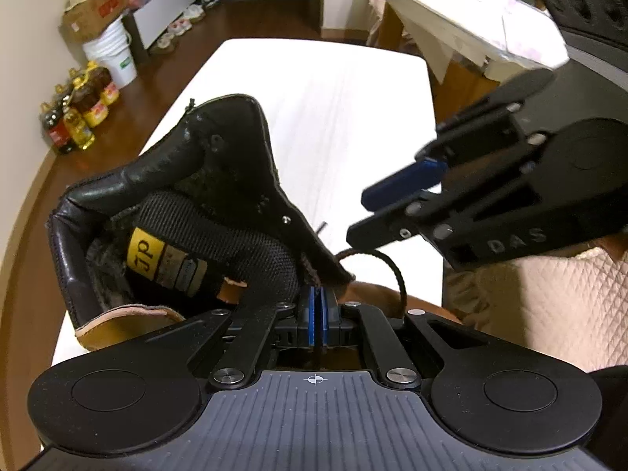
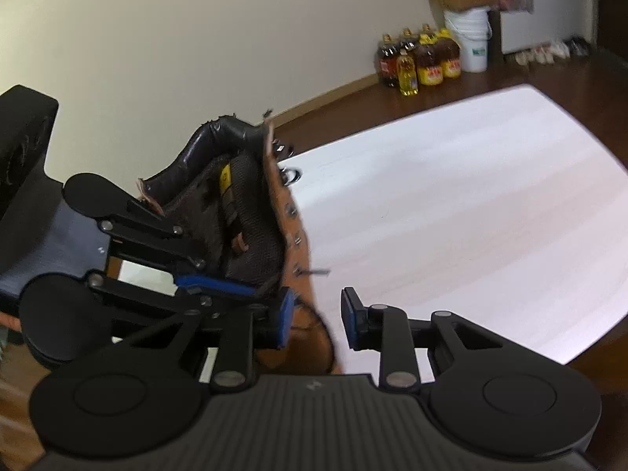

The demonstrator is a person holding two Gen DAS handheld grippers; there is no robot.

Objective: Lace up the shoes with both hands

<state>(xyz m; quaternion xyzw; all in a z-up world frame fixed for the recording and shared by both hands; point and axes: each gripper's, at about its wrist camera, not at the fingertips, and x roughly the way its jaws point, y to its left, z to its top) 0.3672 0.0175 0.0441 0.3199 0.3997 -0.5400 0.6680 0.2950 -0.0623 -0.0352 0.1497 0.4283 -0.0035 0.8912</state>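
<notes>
A brown and black boot (image 1: 188,204) with a yellow tongue label stands on the white table (image 1: 333,117); it also shows in the right wrist view (image 2: 251,231). My left gripper (image 1: 317,294) is shut at the boot's eyelet edge, on what looks like the dark lace. The dark lace (image 1: 386,263) loops out to the right of it. My right gripper (image 2: 316,320) is open, its jaws astride the boot's brown side near the lace hooks. In the left wrist view the right gripper (image 1: 363,216) hovers above the table, right of the boot.
The table has bare white surface beyond the boot. Oil bottles (image 1: 78,114), a white bucket (image 1: 112,55) and a cardboard box stand on the floor by the wall. A covered table (image 1: 471,11) stands at the back right. A quilted pink cloth (image 1: 549,306) lies near right.
</notes>
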